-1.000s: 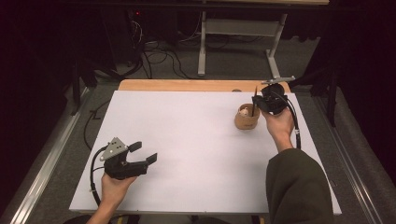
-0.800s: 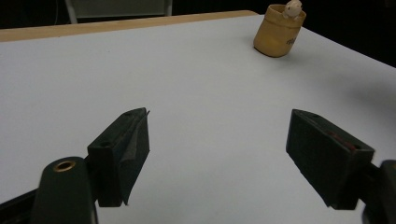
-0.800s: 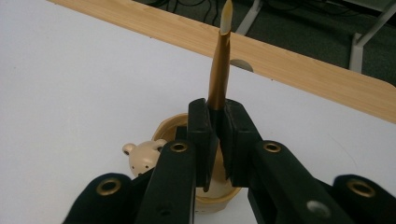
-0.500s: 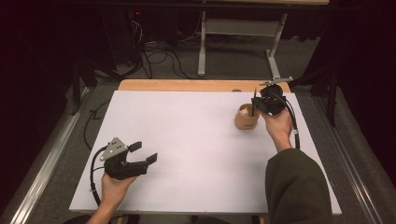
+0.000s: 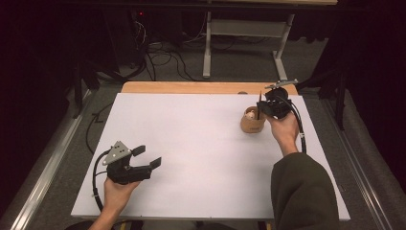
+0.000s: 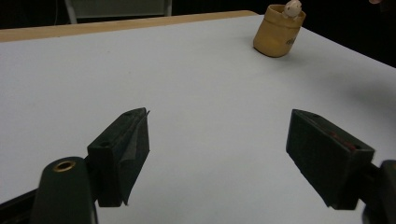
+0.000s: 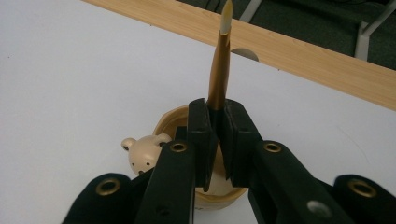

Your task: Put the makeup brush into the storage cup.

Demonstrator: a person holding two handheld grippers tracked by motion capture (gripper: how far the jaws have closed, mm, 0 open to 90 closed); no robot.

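so the right gripper (image 7: 215,140) has its jaws clamped tight on a slim gold pen (image 7: 218,70), whose pale tip points up and away from it, directly over the tan cup (image 5: 252,123) with the little bear figure (image 7: 144,154) on its rim. judging by that, the pick-up is done and lowering the pen into the cup and letting go remain. meanwhile the left gripper (image 5: 143,165) rests wide apart and empty, the cup well ahead of it.

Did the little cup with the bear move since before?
No. The cup sits at the same spot beside the table's wooden edge, under the right gripper holding the pen.
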